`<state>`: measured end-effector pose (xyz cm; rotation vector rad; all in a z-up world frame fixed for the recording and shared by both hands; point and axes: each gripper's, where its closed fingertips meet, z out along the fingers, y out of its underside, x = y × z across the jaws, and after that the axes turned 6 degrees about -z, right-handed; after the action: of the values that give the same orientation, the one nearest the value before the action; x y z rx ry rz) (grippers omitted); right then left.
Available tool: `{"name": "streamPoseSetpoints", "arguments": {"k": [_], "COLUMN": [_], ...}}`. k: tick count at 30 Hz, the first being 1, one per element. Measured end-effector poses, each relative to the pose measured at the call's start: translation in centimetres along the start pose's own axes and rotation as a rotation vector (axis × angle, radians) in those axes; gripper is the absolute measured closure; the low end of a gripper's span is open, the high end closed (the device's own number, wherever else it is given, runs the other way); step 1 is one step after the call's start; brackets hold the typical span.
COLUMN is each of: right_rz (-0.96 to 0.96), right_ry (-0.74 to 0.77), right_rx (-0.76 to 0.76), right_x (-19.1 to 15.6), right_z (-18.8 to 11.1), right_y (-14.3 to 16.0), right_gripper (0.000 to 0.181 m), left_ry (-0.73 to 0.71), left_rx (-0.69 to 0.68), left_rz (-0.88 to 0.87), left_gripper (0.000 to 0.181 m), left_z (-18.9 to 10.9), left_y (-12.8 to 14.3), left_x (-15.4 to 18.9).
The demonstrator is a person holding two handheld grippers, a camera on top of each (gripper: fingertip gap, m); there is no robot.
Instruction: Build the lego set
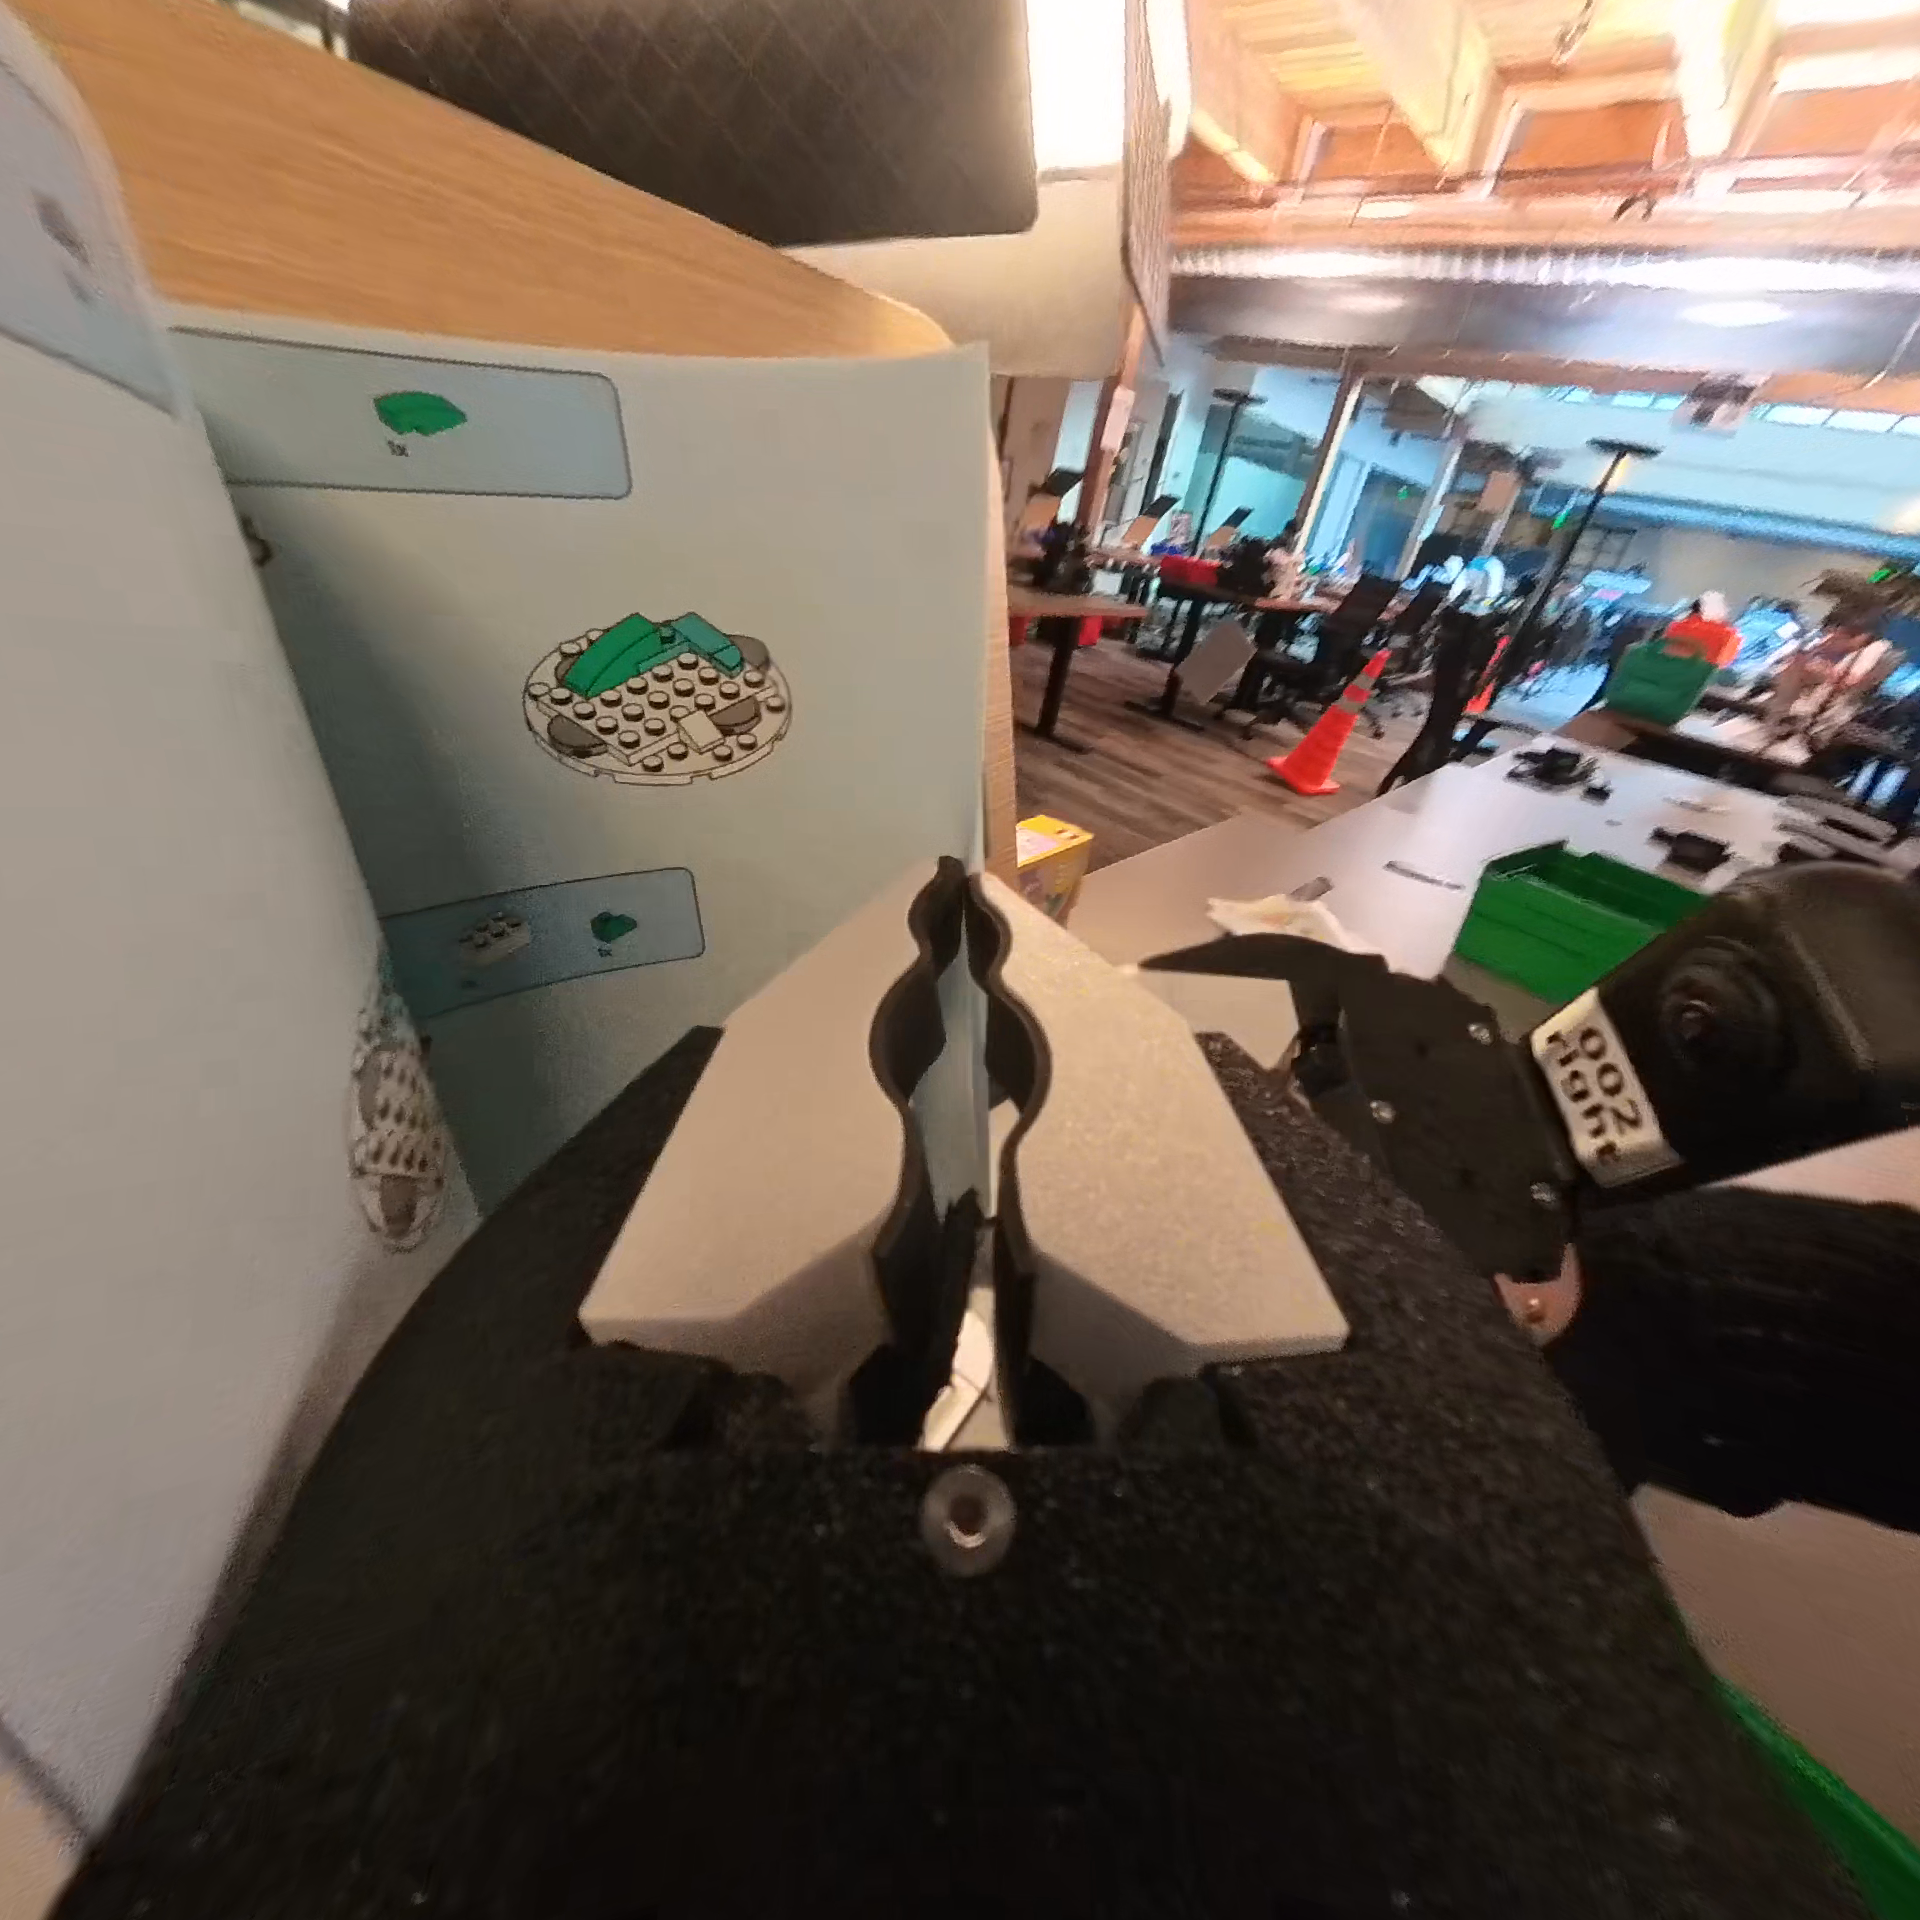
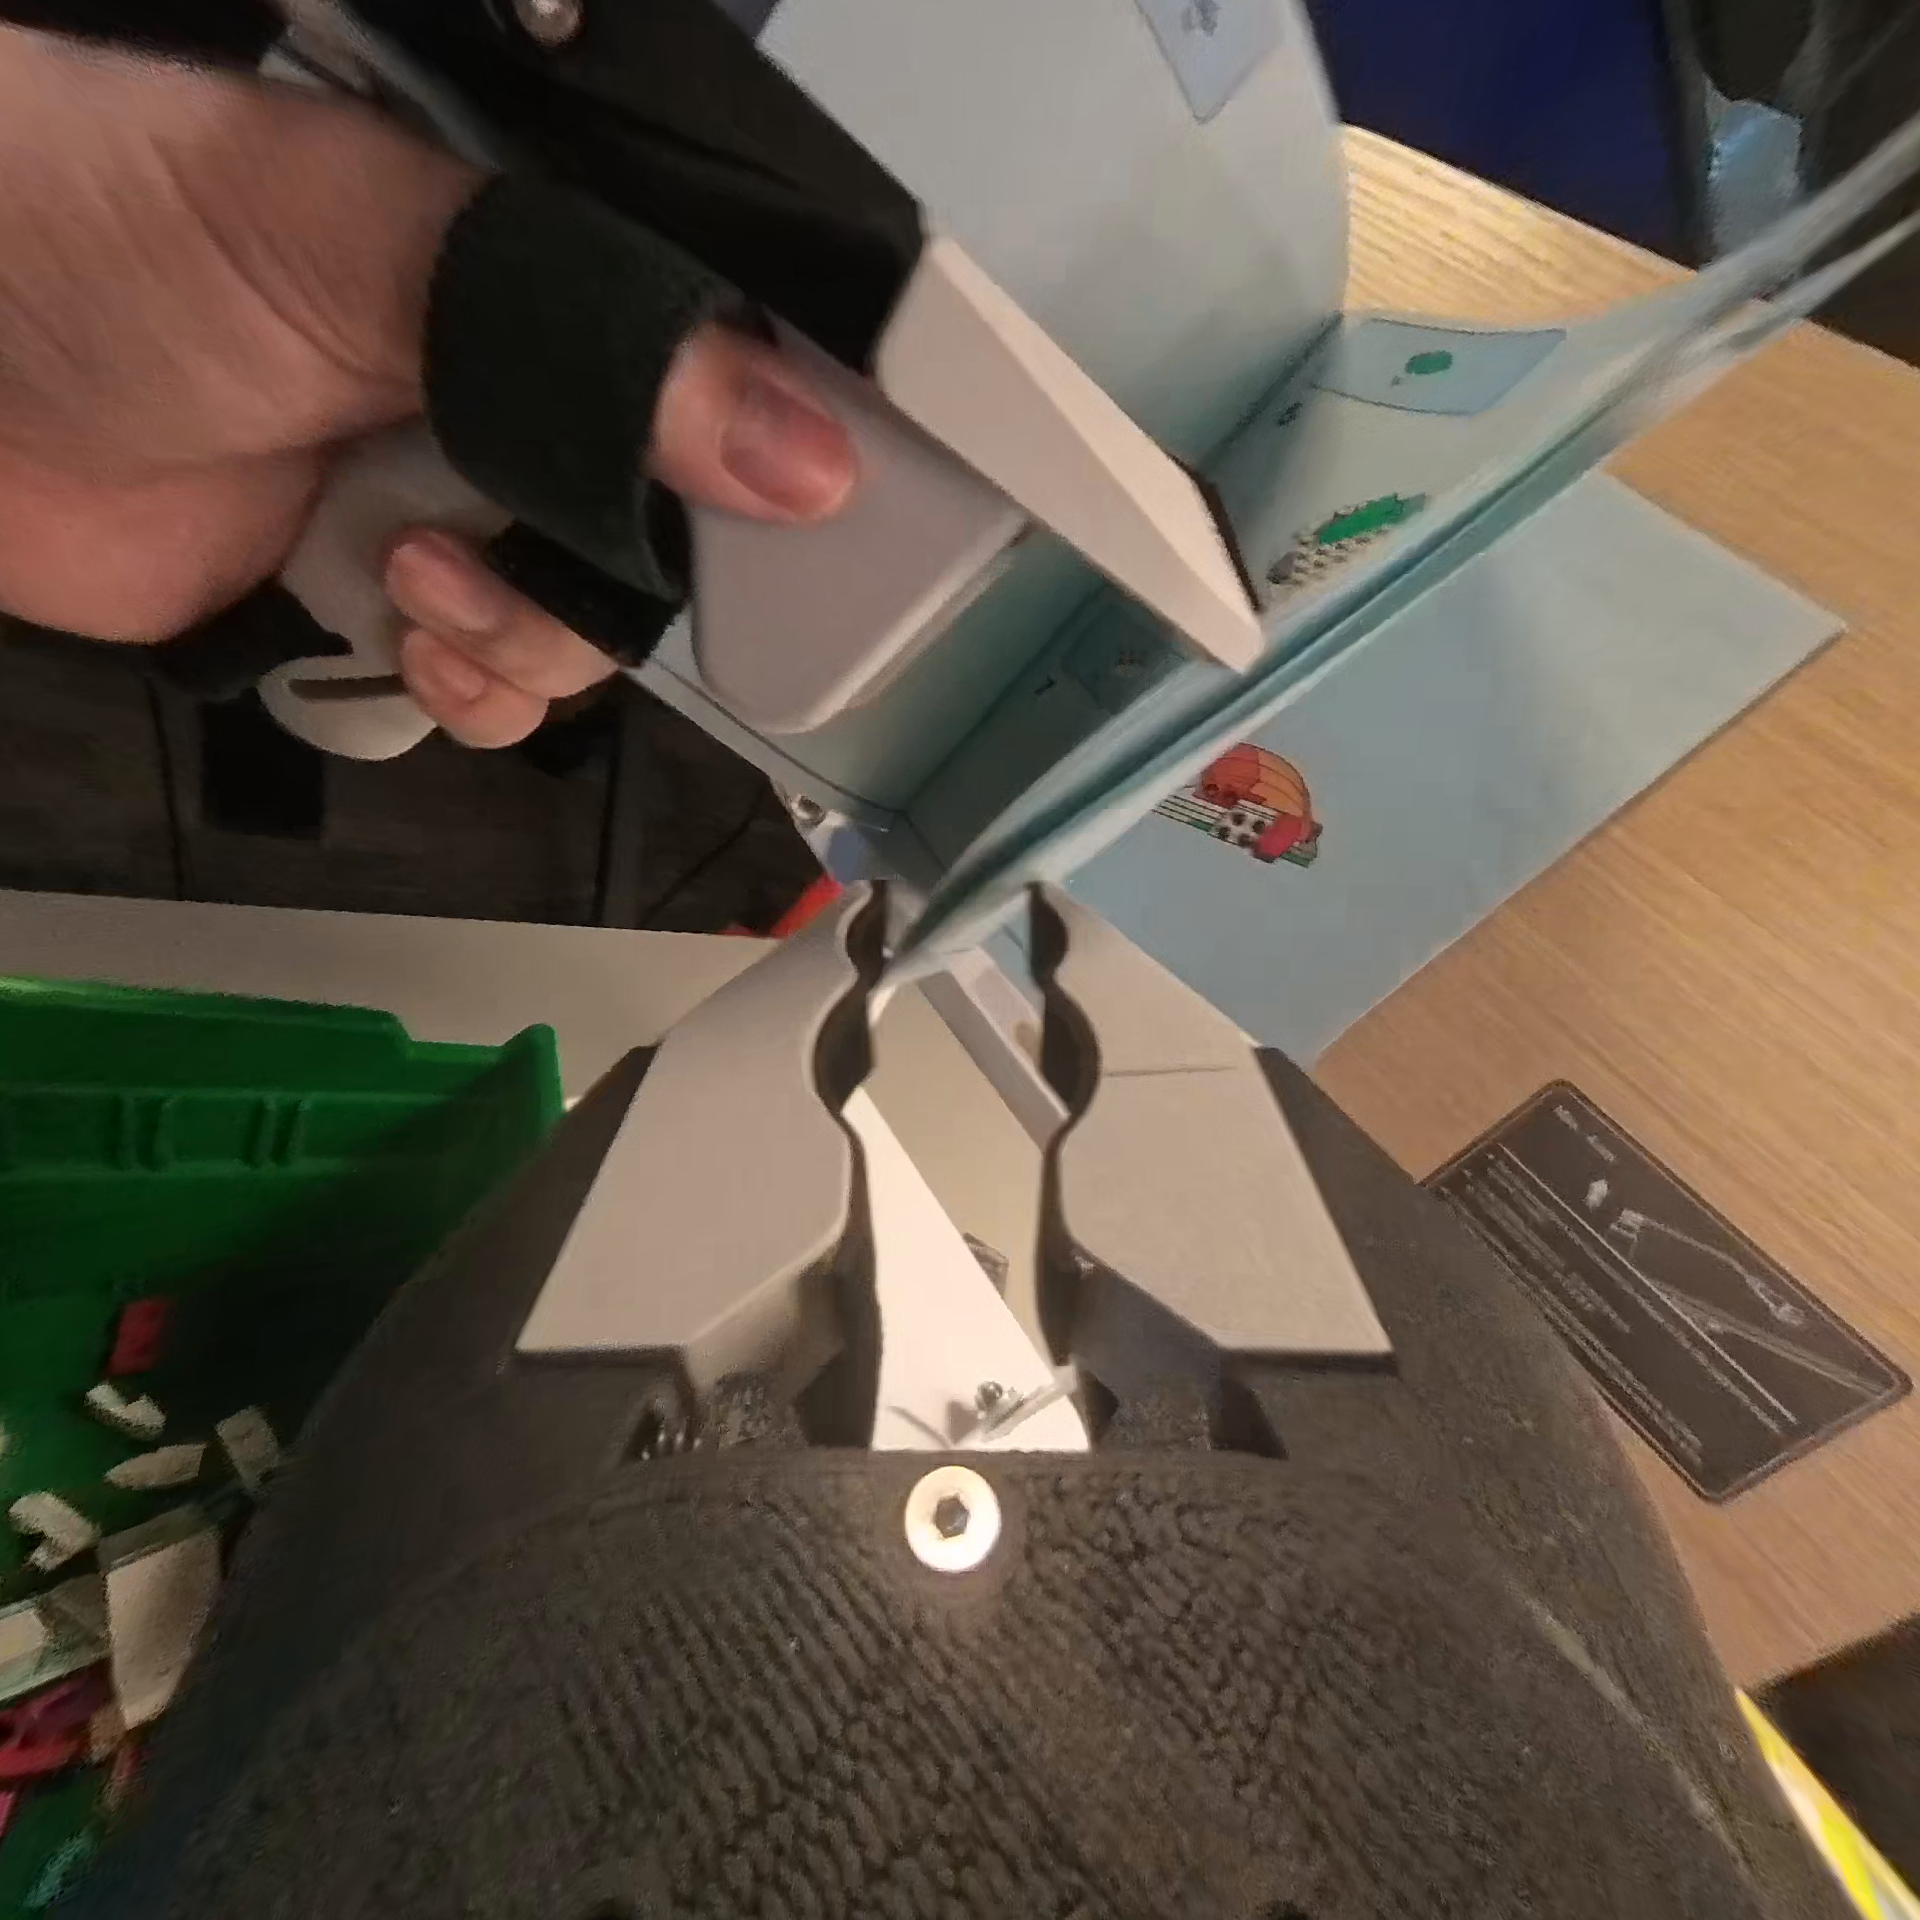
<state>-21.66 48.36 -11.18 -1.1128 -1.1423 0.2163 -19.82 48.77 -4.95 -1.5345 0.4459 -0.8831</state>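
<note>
Between the pinched fingers of the left gripper [image 1: 966, 914] stands the edge of a pale blue page of the instruction booklet [image 1: 613, 665], lifted upright; the jaws are closed on that page. Only the left wrist view shows the page's printed face, with drawings of a round studded plate bearing green pieces, and behind it the wooden table [image 1: 364, 197] and a wide workroom with an orange cone [image 1: 1325, 738]. It also shows the right gripper [image 1: 1351, 997] off to the right, in a black-gloved hand, near a green bin [image 1: 1558, 914] on a grey surface.

Only the right wrist view shows the booklet's other pages [image 2: 1455, 727] lying flat on the wooden table [image 2: 1714, 883], a black card [image 2: 1662, 1278] beside them, and loose lego pieces [image 2: 135, 1465], pale and red, inside the green bin [image 2: 260, 1091]. There the right gripper [image 2: 956, 914] has its jaws apart, with a fan of page edges just between the tips, touching the left finger. A hand [image 2: 260, 364] in a fingerless black glove holds the left gripper [image 2: 1195, 582] above.
</note>
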Motion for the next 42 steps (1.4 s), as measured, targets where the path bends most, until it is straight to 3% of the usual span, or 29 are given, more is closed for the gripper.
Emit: {"name": "streamPoseSetpoints", "arguments": {"k": [2, 4, 17, 22, 33, 35, 39, 42], "right_rz": [0.060, 0.111, 0.333, 0.376, 0.372, 0.378, 0.372, 0.350], "right_ry": [0.083, 0.138, -0.161, -0.194, -0.180, -0.189, -0.219, -0.215], "right_rx": [0.032, 0.094, 0.320, 0.354, 0.334, 0.331, 0.330, 0.327], "right_x": [1.4, 2.3, 0.1, 0.3, 0.5, 0.4, 0.0, -0.3], "right_z": [-0.9, -1.9, -1.8, -1.5, -1.4, -1.3, -1.2, -1.1], "right_y": [0.0, -0.1, -3.0, -3.7, -3.3, -3.2, -3.3, -3.4], "right_gripper": [0.129, 0.118, 0.101, 0.101, 0.101, 0.101, 0.101, 0.102], "left_ry": [0.032, 0.060, 0.239, 0.264, 0.172, 0.098, -0.042, -0.092], "left_rx": [0.037, 0.048, 0.060, 0.071, 0.082, 0.095, 0.069, 0.016], "left_rz": [-0.042, -0.068, -0.192, -0.217, -0.158, -0.105, 0.057, 0.172], "left_gripper": [0.181, 0.181, 0.181, 0.181, 0.181, 0.180, 0.157, 0.167], "left_z": [-0.2, -0.2, 0.7, 0.9, 1.3, 1.1, 0.8, 0.8], "left_y": [-0.2, -0.1, 1.0, 1.0, 1.2, 1.0, 1.0, 1.4], "left_x": [0.1, 0.2, 1.2, 1.2, 0.2, -0.4, -1.1, -0.9]}}
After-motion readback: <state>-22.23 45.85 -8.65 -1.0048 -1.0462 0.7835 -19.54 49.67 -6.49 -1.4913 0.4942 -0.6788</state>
